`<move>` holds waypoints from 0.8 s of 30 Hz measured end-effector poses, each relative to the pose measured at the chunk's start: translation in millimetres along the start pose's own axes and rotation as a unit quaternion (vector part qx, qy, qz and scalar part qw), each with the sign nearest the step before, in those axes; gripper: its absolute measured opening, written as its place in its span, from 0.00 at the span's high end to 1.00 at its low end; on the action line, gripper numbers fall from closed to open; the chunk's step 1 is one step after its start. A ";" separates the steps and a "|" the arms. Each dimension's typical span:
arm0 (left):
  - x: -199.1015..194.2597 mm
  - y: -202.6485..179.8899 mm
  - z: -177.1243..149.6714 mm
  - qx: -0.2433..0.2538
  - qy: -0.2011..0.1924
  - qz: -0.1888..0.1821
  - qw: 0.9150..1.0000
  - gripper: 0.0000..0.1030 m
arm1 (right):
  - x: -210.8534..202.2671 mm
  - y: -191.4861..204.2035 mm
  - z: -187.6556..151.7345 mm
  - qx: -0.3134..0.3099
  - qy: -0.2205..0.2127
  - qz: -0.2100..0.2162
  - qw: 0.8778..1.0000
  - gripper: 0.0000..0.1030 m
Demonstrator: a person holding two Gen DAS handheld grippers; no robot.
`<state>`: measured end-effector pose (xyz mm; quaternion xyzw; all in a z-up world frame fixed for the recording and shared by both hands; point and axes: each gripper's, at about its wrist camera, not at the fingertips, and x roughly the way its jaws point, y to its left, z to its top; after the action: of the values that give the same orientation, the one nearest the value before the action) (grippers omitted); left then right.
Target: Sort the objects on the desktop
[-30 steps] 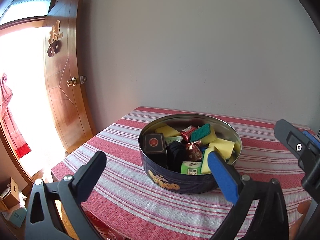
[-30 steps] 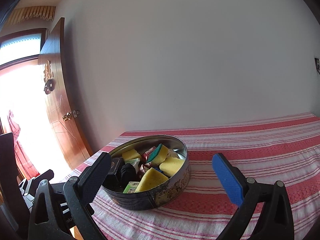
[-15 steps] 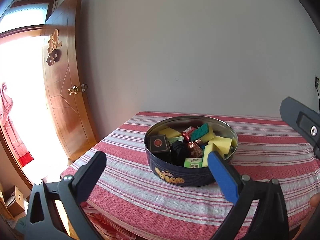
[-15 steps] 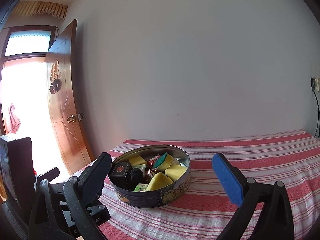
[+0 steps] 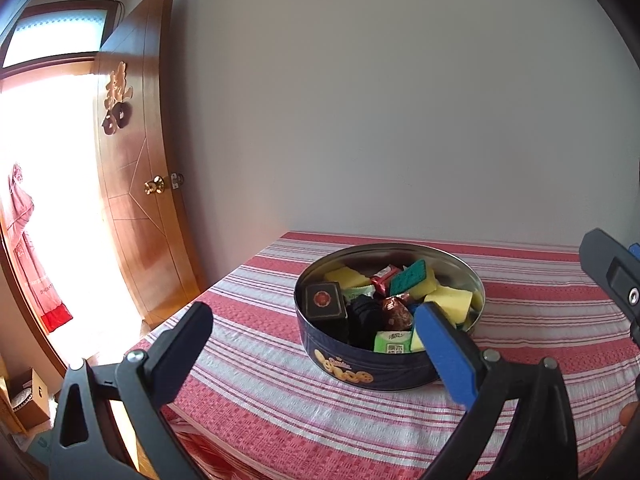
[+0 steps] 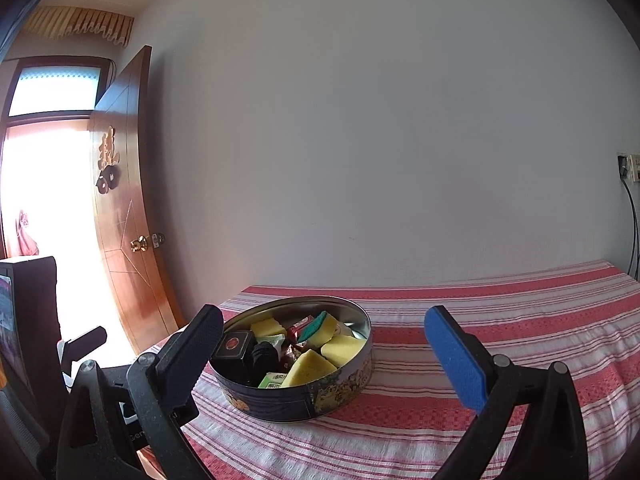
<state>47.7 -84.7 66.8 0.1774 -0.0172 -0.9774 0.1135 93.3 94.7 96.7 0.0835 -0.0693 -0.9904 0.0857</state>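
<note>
A round dark-blue cookie tin [image 5: 384, 364] stands on the red-and-white striped tablecloth [image 5: 260, 392]. It holds yellow sponges [image 5: 448, 300], a green-topped sponge [image 5: 408, 278], a black box [image 5: 325, 300], wrapped candies [image 5: 396, 312] and a green packet [image 5: 394, 342]. The tin also shows in the right wrist view [image 6: 304, 396]. My left gripper [image 5: 312, 360] is open and empty, held back from the tin's near side. My right gripper [image 6: 320, 356] is open and empty, also short of the tin.
A plain wall runs behind the table. An open wooden door [image 5: 140, 184] and bright doorway are at the left. The table's left edge [image 5: 172, 320] drops off near the door. The other gripper's body [image 5: 612, 276] shows at the right edge. A wall socket with cable [image 6: 630, 168] is far right.
Both grippers have pulled back and up from the tin, so it looks smaller and more wall shows. Both stay open and empty.
</note>
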 end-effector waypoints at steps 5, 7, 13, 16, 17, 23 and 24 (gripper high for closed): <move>2.9 -0.8 1.5 -0.019 0.006 -0.018 1.000 0.00 | 3.6 -7.5 -1.9 0.014 0.004 0.004 1.000 0.01; 2.1 -1.2 2.1 -0.017 0.003 -0.014 1.000 0.00 | 4.1 -9.7 -1.7 0.015 0.004 0.005 1.000 0.01; 1.1 3.0 2.8 -0.027 0.003 -0.008 1.000 0.00 | -1.3 -9.9 -0.6 0.016 -0.005 0.008 1.000 0.01; 0.5 5.1 2.9 -0.029 0.003 -0.008 1.000 0.00 | -5.7 -5.3 -0.4 0.007 -0.013 0.004 1.000 0.01; 0.4 5.5 2.9 -0.030 0.004 -0.009 0.999 0.00 | -6.9 -3.5 -0.5 0.003 -0.014 0.004 1.000 0.01; -0.6 7.2 3.6 -0.036 0.002 -0.010 0.999 0.00 | -11.7 6.6 -2.0 -0.014 -0.021 0.002 1.000 0.01; -0.9 7.3 4.1 -0.036 0.002 -0.010 0.999 0.00 | -12.1 7.9 -2.1 -0.017 -0.021 0.002 1.000 0.01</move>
<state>48.6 -91.6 71.5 0.1749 0.0203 -0.9782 0.1104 106.6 89.0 97.7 0.0611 -0.0548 -0.9928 0.0873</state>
